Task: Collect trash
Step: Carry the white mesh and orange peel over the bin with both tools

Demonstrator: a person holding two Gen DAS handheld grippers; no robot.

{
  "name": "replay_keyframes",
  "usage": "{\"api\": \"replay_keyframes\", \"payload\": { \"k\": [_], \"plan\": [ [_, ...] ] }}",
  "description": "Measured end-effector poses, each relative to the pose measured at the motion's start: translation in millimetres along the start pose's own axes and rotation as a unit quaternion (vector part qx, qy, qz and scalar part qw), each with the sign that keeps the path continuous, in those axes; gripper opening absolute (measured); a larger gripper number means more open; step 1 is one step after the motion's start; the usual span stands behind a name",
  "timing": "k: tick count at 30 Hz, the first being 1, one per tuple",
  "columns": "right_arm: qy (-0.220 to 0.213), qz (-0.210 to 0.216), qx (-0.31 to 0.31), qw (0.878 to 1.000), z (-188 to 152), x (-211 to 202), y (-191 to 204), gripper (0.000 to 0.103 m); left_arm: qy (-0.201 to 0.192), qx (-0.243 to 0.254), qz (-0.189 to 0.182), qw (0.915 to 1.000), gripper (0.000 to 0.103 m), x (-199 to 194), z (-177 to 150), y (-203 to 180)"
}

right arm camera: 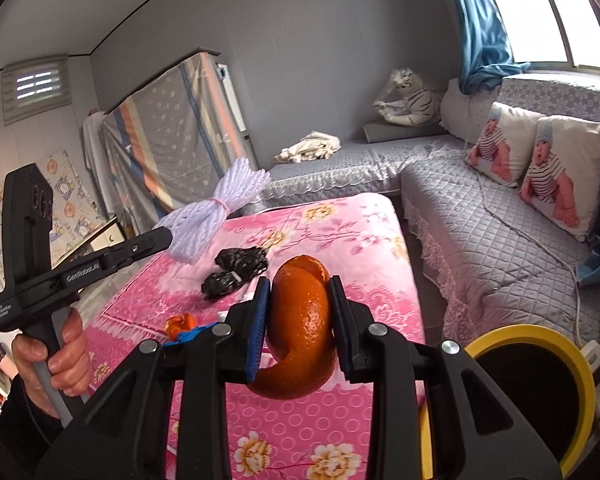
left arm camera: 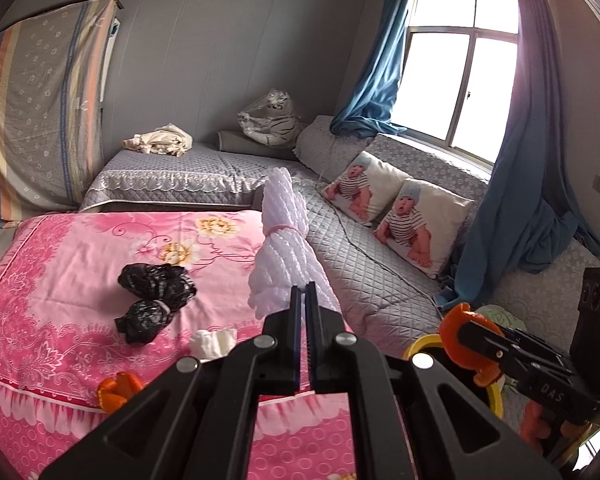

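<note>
My left gripper [left arm camera: 304,292] is shut on a white foam net bundle [left arm camera: 284,240] tied with a pink band, held up above the pink table; it also shows in the right wrist view [right arm camera: 216,210]. My right gripper [right arm camera: 300,312] is shut on an orange peel [right arm camera: 304,328], and shows in the left wrist view [left arm camera: 456,320] near the yellow-rimmed bin [right arm camera: 540,344]. On the pink cloth lie a black plastic bag bundle [left arm camera: 154,294], a white crumpled tissue [left arm camera: 212,344] and another orange peel [left arm camera: 118,392].
The pink flowered table [left arm camera: 60,280] stands in front of a grey quilted corner sofa [left arm camera: 380,272] with two baby-print cushions [left arm camera: 416,228]. A plush tiger [left arm camera: 272,120] and folded cloth [left arm camera: 160,140] lie on the sofa. A window with blue curtains is at right.
</note>
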State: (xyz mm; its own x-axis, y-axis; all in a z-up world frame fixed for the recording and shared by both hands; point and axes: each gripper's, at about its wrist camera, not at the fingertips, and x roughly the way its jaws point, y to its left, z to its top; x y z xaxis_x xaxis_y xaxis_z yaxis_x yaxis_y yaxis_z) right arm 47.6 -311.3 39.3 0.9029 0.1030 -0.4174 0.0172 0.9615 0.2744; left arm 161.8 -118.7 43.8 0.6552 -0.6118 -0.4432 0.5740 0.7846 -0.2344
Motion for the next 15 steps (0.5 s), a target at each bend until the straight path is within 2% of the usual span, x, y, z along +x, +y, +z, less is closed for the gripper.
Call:
{"api": "replay_keyframes", "payload": {
  "k": [15],
  "plan": [
    [-0.035, -0.082, 0.056, 0.994, 1, -50, -75, 0.028, 0.037, 0.036, -0.075, 0.9958, 0.002, 41, -13, -82]
  ]
}}
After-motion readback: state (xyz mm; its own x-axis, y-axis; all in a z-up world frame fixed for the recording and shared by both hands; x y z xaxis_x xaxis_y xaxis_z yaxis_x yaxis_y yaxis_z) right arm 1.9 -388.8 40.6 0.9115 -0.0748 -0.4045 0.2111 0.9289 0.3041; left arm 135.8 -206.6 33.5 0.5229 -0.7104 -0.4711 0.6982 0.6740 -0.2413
